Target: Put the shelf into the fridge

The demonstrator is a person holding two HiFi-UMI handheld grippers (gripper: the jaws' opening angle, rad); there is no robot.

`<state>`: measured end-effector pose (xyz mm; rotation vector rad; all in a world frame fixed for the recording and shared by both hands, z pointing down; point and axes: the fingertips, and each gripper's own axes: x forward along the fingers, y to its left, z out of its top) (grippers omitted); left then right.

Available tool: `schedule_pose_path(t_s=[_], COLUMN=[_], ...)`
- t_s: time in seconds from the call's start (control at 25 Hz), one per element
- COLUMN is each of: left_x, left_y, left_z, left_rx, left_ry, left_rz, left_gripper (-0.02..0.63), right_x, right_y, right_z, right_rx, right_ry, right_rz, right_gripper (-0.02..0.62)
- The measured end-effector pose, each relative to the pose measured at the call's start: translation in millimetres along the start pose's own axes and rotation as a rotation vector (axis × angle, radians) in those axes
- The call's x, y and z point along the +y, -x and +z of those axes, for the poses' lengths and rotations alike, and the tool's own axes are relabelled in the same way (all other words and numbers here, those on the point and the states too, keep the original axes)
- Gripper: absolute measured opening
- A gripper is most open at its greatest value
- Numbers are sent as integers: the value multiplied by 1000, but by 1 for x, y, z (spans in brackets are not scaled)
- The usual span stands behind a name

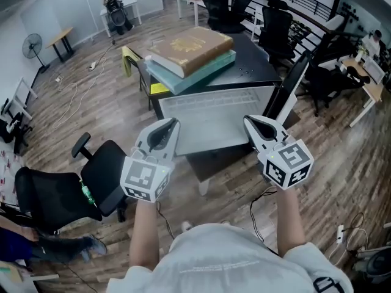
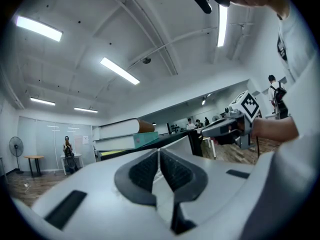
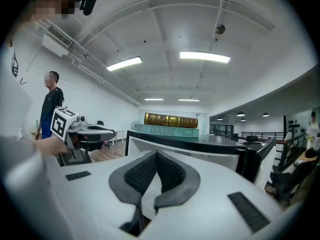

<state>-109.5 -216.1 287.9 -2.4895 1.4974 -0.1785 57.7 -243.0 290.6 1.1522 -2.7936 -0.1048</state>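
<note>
Shelf: the pale frosted shelf (image 1: 214,118) is held level in front of the black mini fridge (image 1: 256,63), its far edge at the open front. How far in it reaches cannot be told.
Left gripper (image 1: 171,126): jaws clamped on the shelf's near edge — only a thin pale strip shows between the pads.
Right gripper (image 1: 250,122): jaws clamped on the same edge, further right.
Fridge interior: hidden beneath the top and the two stacked books (image 1: 192,50).
Fridge door (image 1: 293,84): open at the right, seen edge-on.

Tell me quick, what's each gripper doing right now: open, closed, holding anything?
Left gripper: closed, clamped on the near edge of the shelf.
Right gripper: closed, clamped on the same shelf's near edge.
</note>
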Motion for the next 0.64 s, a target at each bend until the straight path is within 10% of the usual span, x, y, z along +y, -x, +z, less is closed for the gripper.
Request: schedule_pose_path(t_s=[0.64], left_x=[-5], left_y=[-2], left_z=[-16], left_rx=[21], left_ry=[23], left_rz=[-4], left_gripper=[29], right_x=[-3], right_y=[-1], right_z=[-14], right_rx=[17], right_ry=[-6], right_rz=[-25], right_gripper=[15])
